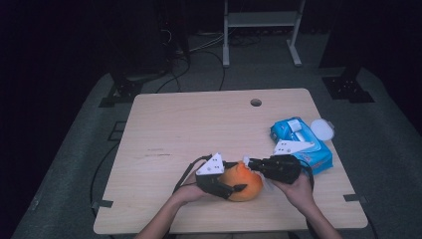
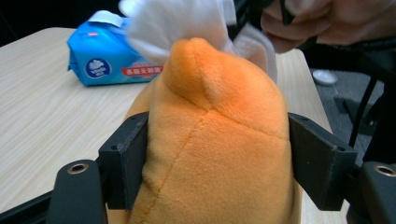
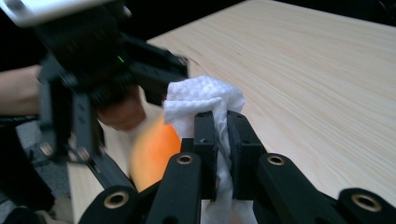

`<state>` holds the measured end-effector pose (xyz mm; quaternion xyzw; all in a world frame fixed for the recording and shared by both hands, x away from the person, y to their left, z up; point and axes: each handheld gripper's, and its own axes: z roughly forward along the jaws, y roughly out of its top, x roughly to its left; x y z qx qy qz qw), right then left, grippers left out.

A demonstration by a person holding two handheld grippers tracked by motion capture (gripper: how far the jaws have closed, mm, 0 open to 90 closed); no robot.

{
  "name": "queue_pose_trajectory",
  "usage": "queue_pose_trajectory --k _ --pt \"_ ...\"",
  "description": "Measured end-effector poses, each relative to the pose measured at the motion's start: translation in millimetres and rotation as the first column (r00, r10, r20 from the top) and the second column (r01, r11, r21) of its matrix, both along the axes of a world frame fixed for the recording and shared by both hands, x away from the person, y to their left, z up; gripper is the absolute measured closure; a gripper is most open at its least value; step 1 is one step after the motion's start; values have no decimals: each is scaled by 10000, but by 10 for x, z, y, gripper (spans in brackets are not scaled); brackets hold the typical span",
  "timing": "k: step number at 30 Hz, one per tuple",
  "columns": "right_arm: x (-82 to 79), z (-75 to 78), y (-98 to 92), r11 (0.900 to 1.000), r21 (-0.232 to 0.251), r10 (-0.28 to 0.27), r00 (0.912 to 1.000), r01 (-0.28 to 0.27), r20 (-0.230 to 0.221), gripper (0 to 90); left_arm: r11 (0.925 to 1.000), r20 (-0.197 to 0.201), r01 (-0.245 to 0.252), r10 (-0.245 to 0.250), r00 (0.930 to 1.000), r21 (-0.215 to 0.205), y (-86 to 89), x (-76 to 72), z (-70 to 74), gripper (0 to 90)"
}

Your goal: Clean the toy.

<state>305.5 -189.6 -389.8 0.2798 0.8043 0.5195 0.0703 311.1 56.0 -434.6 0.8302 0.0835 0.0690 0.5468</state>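
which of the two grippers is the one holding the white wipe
The right gripper: its jaws are shut on the white wipe. The left gripper instead clasps the orange plush toy from both sides.

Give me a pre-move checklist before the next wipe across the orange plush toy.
1. Left gripper jaws on both flanks of the orange plush toy: ok.
2. Right gripper shut on the white wet wipe: ok.
3. Wipe touching the toy's top: ok.
4. Toy resting on the light wooden table: ok.
5. Blue wipe pack clear of both grippers: ok.
6. Dirt left on the toy: cannot tell.
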Motion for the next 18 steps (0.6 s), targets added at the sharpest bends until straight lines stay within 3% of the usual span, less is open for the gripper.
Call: queue_pose_trajectory --k 5,6,8,11,15,18 --pt "21 5 -8 9998 141 131 9999 -130 -16 826 9996 -74 -277 277 9996 -10 36 -13 -13 293" --pt "39 -6 -39 10000 18 12 10000 -12 7 826 9995 -116 -313 312 9994 -35 45 -7 -15 294" --pt "69 -57 -102 9962 -705 -487 9984 505 272 825 9991 -172 -414 412 9990 -60 72 18 -14 293" --pt "96 -154 -228 9958 -628 -684 9975 671 -195 826 9984 -394 -521 511 9979 -241 92 54 -24 291" --pt "-36 -28 -143 9976 -664 -191 9995 208 255 825 9965 -527 -766 748 9958 -347 65 68 -28 287" --pt "-141 93 60 9973 -596 473 9966 -433 672 825 9982 -327 -557 550 9980 -224 33 37 -32 286"
